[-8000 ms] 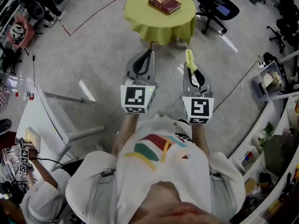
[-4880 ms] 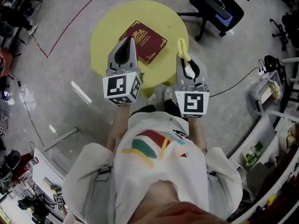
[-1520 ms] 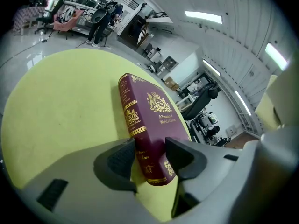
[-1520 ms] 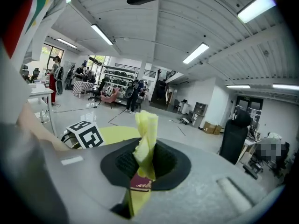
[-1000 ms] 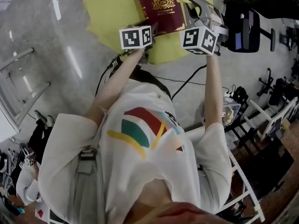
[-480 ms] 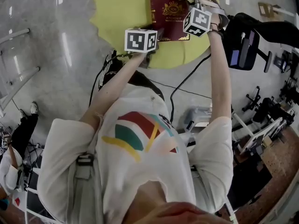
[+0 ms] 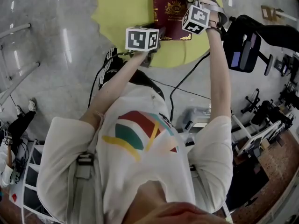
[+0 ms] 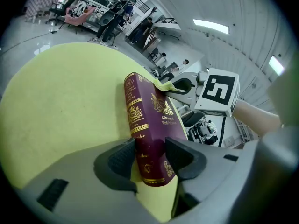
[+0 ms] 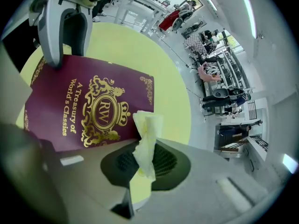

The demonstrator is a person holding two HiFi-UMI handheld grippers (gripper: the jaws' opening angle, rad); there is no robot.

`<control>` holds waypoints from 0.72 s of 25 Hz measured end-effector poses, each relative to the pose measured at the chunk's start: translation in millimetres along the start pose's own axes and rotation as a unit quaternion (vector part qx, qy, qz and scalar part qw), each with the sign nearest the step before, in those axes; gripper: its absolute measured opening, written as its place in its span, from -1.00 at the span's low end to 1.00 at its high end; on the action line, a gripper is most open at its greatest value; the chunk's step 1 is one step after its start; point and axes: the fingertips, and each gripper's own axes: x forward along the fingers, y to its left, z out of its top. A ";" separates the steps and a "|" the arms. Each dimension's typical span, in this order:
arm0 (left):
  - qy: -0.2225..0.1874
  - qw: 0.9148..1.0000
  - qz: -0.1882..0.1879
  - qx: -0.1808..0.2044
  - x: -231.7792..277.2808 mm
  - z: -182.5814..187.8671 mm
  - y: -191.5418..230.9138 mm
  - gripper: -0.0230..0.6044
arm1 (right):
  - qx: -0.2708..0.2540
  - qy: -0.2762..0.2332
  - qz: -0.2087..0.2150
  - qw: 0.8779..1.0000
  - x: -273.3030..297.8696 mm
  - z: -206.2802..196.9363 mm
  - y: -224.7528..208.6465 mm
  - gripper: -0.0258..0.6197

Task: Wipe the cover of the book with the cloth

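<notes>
The maroon book [image 7: 169, 17] with its gold crest lies flat on the round yellow table [image 7: 122, 9], cover up, near the table's edge closest to the person. The left gripper [image 8: 150, 155] has its jaws spread wide and pressed against the book's near end, one pad at the spine side and one on the cover. The right gripper [image 9: 145, 160] is clamped on a pale yellow cloth [image 9: 146, 141], whose loose end hangs over the cover's far edge.

The maroon, gold-crested book [image 7: 170, 15] is lying flat, cover up, at twelve o'clock; the crumpled pale-yellow cloth [image 9: 147, 139] is sitting at its one-o'clock corner.
</notes>
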 end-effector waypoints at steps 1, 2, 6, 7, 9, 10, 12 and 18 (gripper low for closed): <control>-0.001 1.000 0.000 0.000 0.2 0.1 0.8 -0.26 | 0.000 -0.001 0.005 1.000 -0.3 0.0 2.4 -0.83; -0.001 1.000 0.000 0.000 0.0 0.2 1.8 -0.26 | -0.001 -0.001 0.011 1.000 -1.0 0.6 4.8 -0.83; -0.004 1.000 -0.001 0.001 -2.9 1.3 2.9 -0.26 | -0.006 -0.004 0.034 0.999 -9.7 4.0 16.5 -0.83; -0.004 1.000 -0.001 0.001 -3.4 1.3 2.6 -0.26 | -0.004 -0.006 0.040 0.999 -13.1 4.9 20.9 -0.83; -0.005 1.000 -0.002 0.000 -3.9 1.0 2.4 -0.26 | 0.000 -0.011 0.052 0.999 -19.9 6.9 31.3 -0.83; -0.005 1.000 -0.002 -0.001 -3.9 0.8 2.3 -0.26 | 0.001 -0.011 0.057 0.998 -23.3 7.5 36.9 -0.83; -0.005 1.000 -0.002 0.000 -4.1 0.5 1.6 -0.26 | 0.000 -0.010 0.065 0.998 -30.3 8.2 48.8 -0.83; -0.006 1.000 -0.004 -0.001 -4.5 0.1 3.1 -0.26 | 0.017 -0.011 0.085 0.996 -53.6 15.5 89.0 -0.83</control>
